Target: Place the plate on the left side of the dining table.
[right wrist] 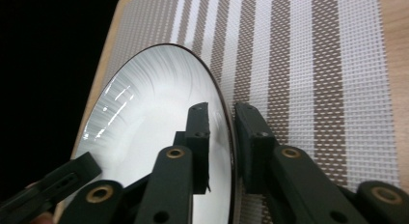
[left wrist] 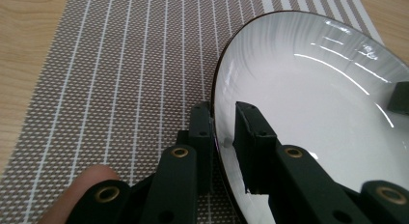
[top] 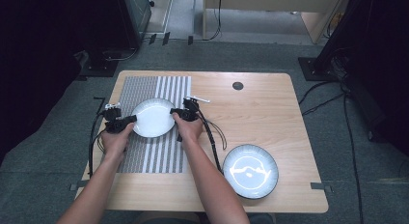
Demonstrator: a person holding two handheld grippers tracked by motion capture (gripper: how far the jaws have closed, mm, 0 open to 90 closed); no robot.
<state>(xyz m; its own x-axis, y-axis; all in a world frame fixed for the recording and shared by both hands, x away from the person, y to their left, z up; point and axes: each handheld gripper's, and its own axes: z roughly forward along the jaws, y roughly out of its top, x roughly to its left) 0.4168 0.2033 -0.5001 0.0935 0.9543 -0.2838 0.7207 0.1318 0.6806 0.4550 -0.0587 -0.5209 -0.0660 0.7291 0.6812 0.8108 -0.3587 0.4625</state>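
the left gripper is clamped on the near-left rim of a white plate, one black jaw under the dark edge and the other inside the bowl of it. in the high view that left gripper sits at the plate's left side, held by the person's left hand, a fingertip of which shows at the bottom of the left gripper view.

the right gripper is likewise closed on the opposite rim of the same white plate, one jaw inside, one outside over the mat. from above, the right gripper meets the plate's right edge, with the right hand behind it and a cable trailing toward the person.

the white plate lies between the two grippers over a striped placemat, brown-and-white woven, on the left part of a wooden table. whether the plate touches the mat or is lifted cannot be told.

a second plate, grey-rimmed, rests well apart near the table's front right. a small dark round disc sits toward the far edge.
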